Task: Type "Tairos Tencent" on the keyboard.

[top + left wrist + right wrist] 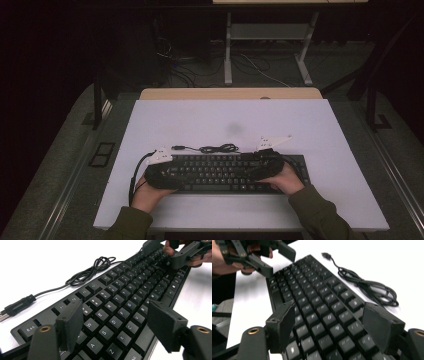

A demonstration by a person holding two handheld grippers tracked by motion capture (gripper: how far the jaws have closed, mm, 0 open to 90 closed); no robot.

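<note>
Black keyboard (pixel 225 172) on white table (pixel 210 120), left gripper (pixel 115 325) and right gripper (pixel 328 323) above it, jaws spread.

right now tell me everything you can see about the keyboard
The keyboard is black, full-size, plastic-looking, with white legends on dark keycaps. It lies flat on the white table, long side toward the person. Its black cable lies coiled loosely behind it, the USB plug unconnected on the table. The left gripper and right gripper stand open over its two ends; whether the jaws touch it cannot be told.
</note>
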